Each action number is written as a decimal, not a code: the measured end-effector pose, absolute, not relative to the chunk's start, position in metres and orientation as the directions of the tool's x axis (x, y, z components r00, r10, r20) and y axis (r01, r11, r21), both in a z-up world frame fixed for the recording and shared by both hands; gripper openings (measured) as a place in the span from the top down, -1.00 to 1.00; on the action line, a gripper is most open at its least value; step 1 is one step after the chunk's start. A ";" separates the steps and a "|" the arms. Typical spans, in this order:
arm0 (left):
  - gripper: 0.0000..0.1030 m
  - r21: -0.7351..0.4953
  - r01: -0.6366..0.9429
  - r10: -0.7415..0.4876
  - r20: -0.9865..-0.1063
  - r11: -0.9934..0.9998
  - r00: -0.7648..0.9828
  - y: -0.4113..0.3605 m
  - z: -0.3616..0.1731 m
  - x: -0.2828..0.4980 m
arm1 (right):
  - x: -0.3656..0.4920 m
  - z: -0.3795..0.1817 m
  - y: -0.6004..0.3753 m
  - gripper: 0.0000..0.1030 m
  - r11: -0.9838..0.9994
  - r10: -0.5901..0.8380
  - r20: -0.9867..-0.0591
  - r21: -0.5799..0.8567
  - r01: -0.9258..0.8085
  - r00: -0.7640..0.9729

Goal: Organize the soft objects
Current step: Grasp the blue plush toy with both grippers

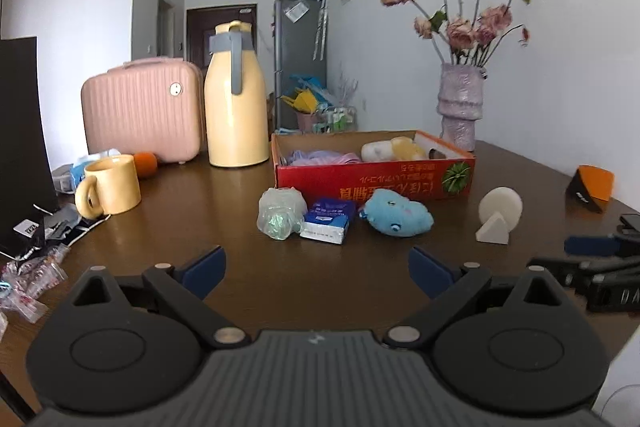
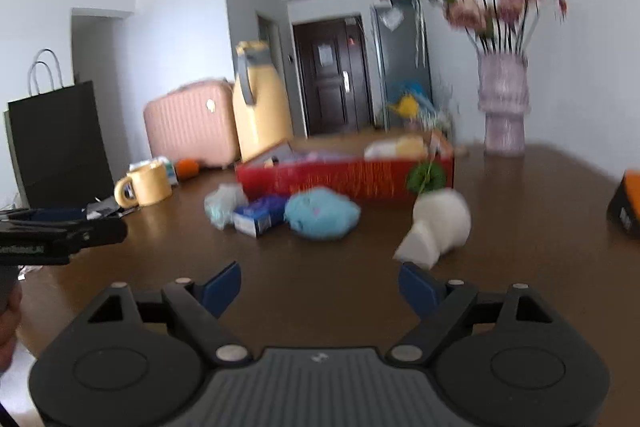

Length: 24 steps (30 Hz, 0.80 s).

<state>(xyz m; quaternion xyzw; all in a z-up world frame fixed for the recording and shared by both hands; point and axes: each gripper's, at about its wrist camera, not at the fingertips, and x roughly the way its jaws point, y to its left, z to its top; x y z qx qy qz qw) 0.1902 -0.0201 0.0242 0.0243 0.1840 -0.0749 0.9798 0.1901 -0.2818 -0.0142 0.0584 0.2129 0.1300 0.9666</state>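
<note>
Both my claws gape wide, nothing in either. Ahead of my left gripper [image 1: 316, 273], slightly right, lies the blue plush toy [image 1: 396, 213], just before the red box [image 1: 374, 175]. From my right gripper [image 2: 320, 289] it's ahead too. Looks light, squashy, unbreakable; I'd pinch its plump middle.

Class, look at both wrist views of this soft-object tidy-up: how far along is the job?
Done: purple cloth and a pale plush already lie in the red box. In hand: nothing; the left hand-held gripper and right hand-held gripper are open and empty. Left: the blue plush, plastic bundle and tissue pack sit on the table.
</note>
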 end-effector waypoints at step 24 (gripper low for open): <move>0.25 -0.240 0.349 -0.423 -0.538 0.906 0.729 -0.073 0.012 0.399 | 0.360 -0.019 -0.285 -0.18 0.906 0.343 -0.515 0.401 -0.133 0.785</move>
